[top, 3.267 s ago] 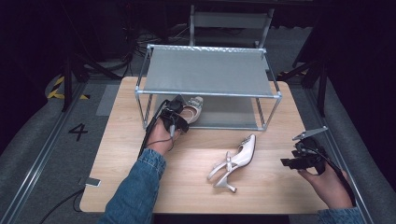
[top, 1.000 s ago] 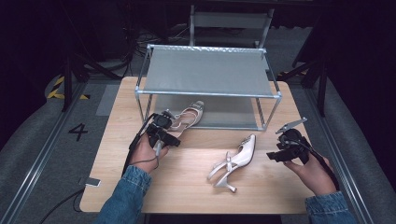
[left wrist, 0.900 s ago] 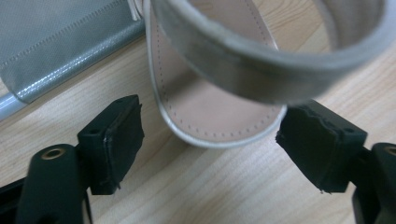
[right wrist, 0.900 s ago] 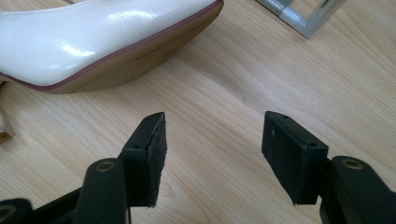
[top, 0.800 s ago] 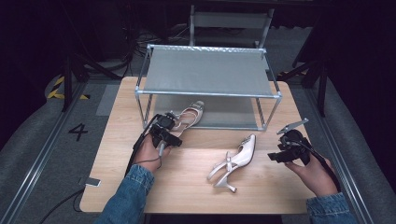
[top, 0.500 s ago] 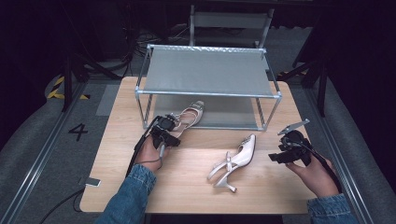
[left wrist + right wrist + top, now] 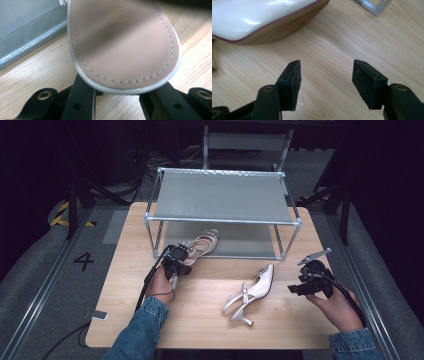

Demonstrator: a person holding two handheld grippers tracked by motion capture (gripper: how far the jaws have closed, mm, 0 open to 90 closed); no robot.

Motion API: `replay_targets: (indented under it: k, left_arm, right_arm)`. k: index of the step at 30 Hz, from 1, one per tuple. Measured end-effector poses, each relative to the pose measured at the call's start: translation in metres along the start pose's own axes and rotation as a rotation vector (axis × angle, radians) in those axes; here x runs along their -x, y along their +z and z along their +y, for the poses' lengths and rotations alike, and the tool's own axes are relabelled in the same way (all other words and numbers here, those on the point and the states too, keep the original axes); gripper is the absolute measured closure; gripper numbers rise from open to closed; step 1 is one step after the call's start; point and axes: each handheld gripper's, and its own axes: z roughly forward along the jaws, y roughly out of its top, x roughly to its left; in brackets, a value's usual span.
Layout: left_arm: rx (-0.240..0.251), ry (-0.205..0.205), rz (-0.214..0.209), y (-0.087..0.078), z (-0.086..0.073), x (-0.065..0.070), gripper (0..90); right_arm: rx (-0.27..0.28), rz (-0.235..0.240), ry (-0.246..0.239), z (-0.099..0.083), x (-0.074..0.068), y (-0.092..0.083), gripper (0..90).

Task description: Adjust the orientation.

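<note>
Left tool (image 7: 117,96) spread around sandal (image 7: 122,42) heel, right tool (image 7: 325,82) spread empty beside pump (image 7: 262,20) toe

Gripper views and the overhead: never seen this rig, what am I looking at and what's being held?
There is no robot. A person holds a two-jaw tool in each hand at a light wooden table. The high view looks down from above; each of the other two pictures comes from a camera riding on one tool, looking along its black jaws.

On the table stands a metal-framed rack with grey fabric shelves. One white high-heeled shoe lies on the wood in front of it.

The left gripper has its jaws on either side of the heel end of a second white shoe with a beige insole, which reaches onto the lower shelf; whether they pinch it isn't clear. The right gripper is open and empty.
</note>
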Motion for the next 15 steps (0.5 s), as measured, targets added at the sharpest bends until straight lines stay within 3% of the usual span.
replay_targets:
  k: [4, 8, 15]
  left_arm:
    - [0.015, 0.012, -0.003, -0.003, 0.002, 0.004, 76.1]
    - [0.048, 0.012, -0.039, -0.009, 0.005, 0.006, 79.1]
    - [0.057, 0.031, -0.058, -0.005, 0.015, 0.017, 79.8]
  right_arm:
    - [-0.005, -0.003, 0.0, 0.0, -0.001, 0.001, 40.3]
    - [-0.006, -0.001, -0.003, -0.001, 0.0, 0.001, 40.2]
    - [-0.012, -0.006, 0.009, -0.006, 0.001, 0.001, 40.1]
